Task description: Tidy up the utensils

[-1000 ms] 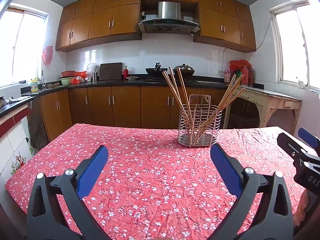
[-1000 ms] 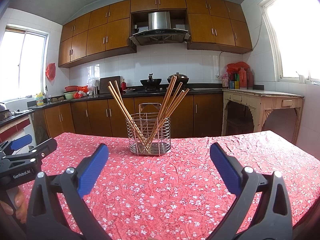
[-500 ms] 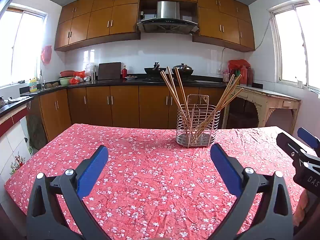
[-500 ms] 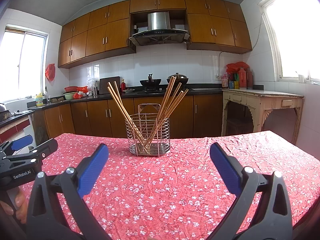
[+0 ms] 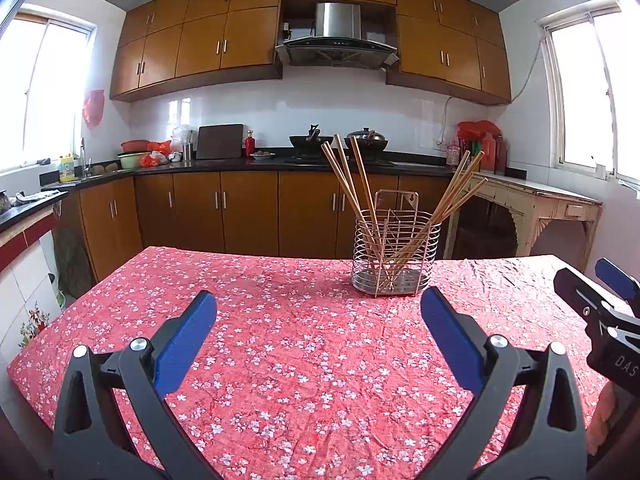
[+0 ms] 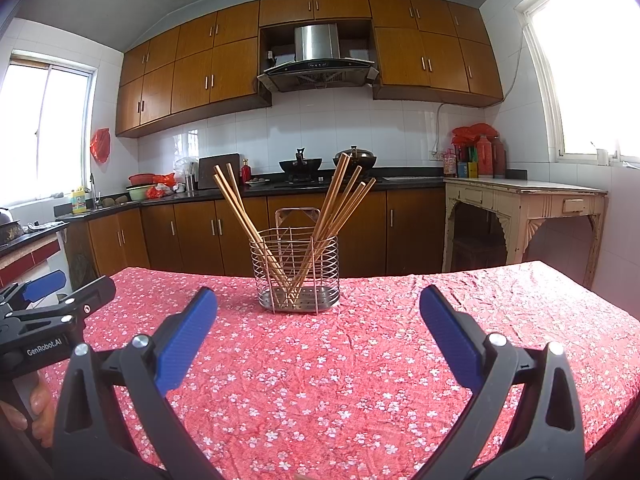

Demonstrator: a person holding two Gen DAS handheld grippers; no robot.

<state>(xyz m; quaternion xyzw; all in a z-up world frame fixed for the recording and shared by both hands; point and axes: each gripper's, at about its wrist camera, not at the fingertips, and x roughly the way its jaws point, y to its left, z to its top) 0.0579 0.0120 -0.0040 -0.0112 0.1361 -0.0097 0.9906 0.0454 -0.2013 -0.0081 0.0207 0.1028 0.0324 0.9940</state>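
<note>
A wire utensil holder (image 5: pixel 394 258) (image 6: pixel 296 272) stands upright on the red floral tablecloth (image 5: pixel 300 340) (image 6: pixel 360 360), toward the far side. Several wooden chopsticks (image 5: pixel 352 184) (image 6: pixel 340 200) lean in it, fanned left and right. My left gripper (image 5: pixel 320 320) hangs open and empty above the cloth, short of the holder and to its left. My right gripper (image 6: pixel 318 314) is open too, empty, with the holder seen between its blue pads. Each gripper shows at the edge of the other's view: the right one (image 5: pixel 600 312), the left one (image 6: pixel 48 308).
Brown kitchen cabinets (image 5: pixel 240 212) and a dark counter with pots line the far wall. A pale side table (image 6: pixel 524 208) stands at the right behind the table. A hand (image 6: pixel 36 408) grips the left tool's handle. The table's edges drop off left and right.
Both views have drifted slightly; the holder sits a touch higher and further left in the frames. Both grippers stay open and empty.
</note>
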